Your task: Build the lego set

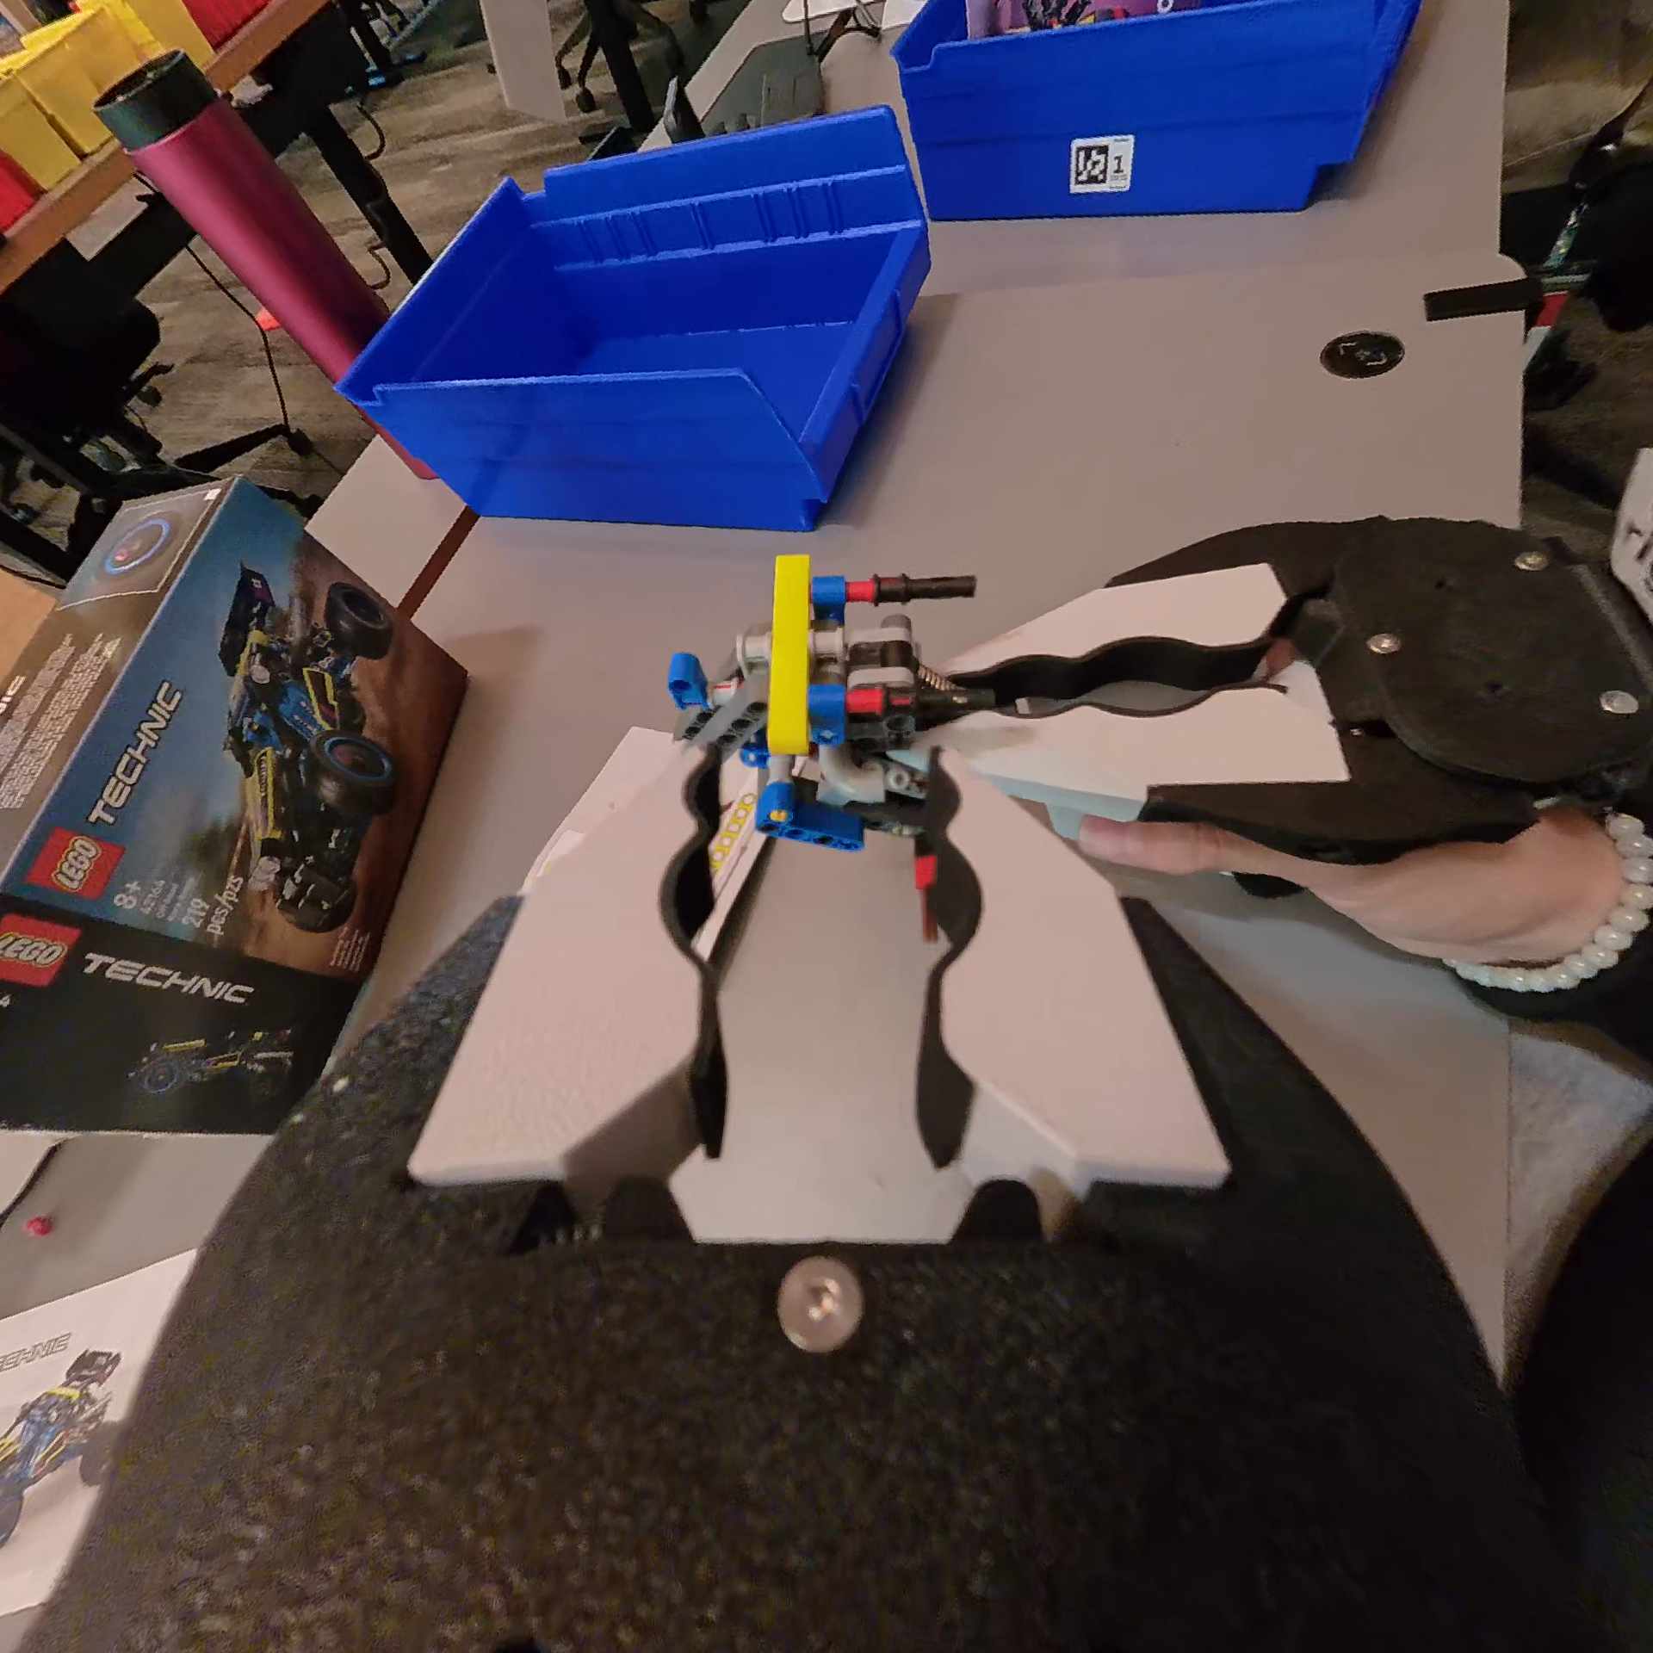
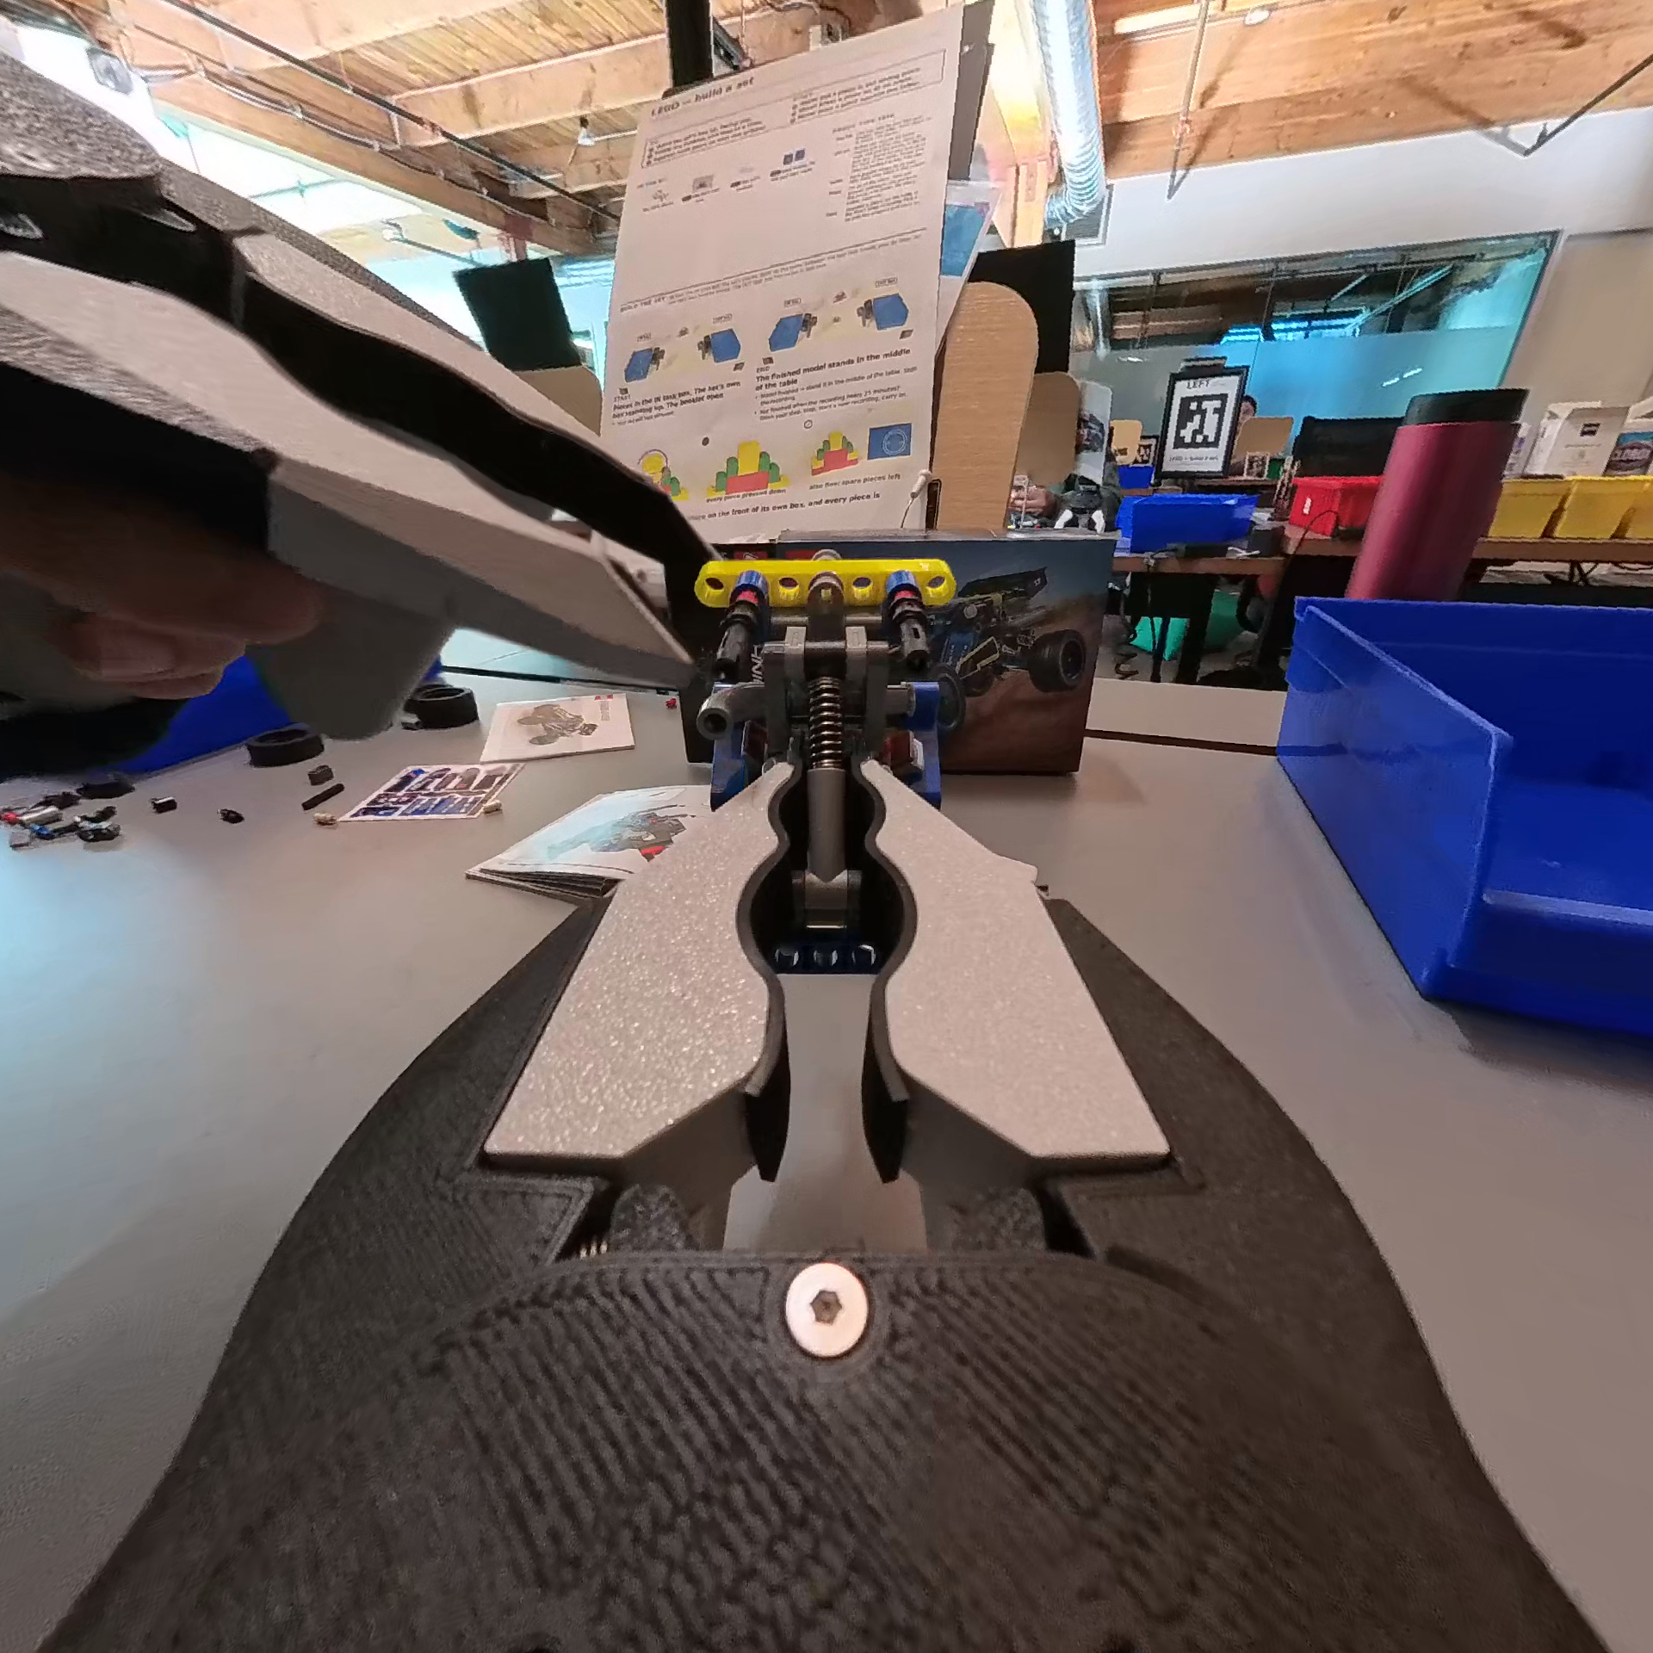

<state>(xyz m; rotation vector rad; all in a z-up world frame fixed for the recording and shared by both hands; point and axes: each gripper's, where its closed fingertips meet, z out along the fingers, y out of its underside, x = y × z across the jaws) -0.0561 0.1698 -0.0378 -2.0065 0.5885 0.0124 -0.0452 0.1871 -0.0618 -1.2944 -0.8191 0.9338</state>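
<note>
Yellow, blue and grey toy bricks make up the small assembly (image 1: pixel 805 698) held above the grey table (image 1: pixel 1118 447), its yellow beam (image 1: pixel 791 662) on the end turned away from the right gripper (image 2: pixel 825 778). That gripper is pressed together on the grey shock absorber (image 2: pixel 825 805) at the assembly's near end, both pads against the shaft just below the coil spring (image 2: pixel 825 716). The left gripper (image 1: pixel 823 787) is spread, its tips either side of the assembly's lower blue and grey parts; neither pad plainly presses on them. A short red and black piece (image 1: pixel 926 885) lies along the inner face of one left finger, but blur makes it hard to say whether it touches or belongs to the assembly

Near by on the table are an empty blue bin (image 1: pixel 644 358), the printed toy box (image 1: pixel 206 760), an instruction booklet (image 2: pixel 581 841), a sticker sheet (image 2: pixel 429 792), black tyres (image 2: pixel 284 744) and scattered small parts. A hand (image 1: pixel 1342 885) with a pearl bracelet (image 1: pixel 1610 912) grips the right gripper's handle. The assembly's underside is hidden behind the fingers, and a second blue bin (image 1: pixel 1118 134) is cut off at the frame's top
</note>
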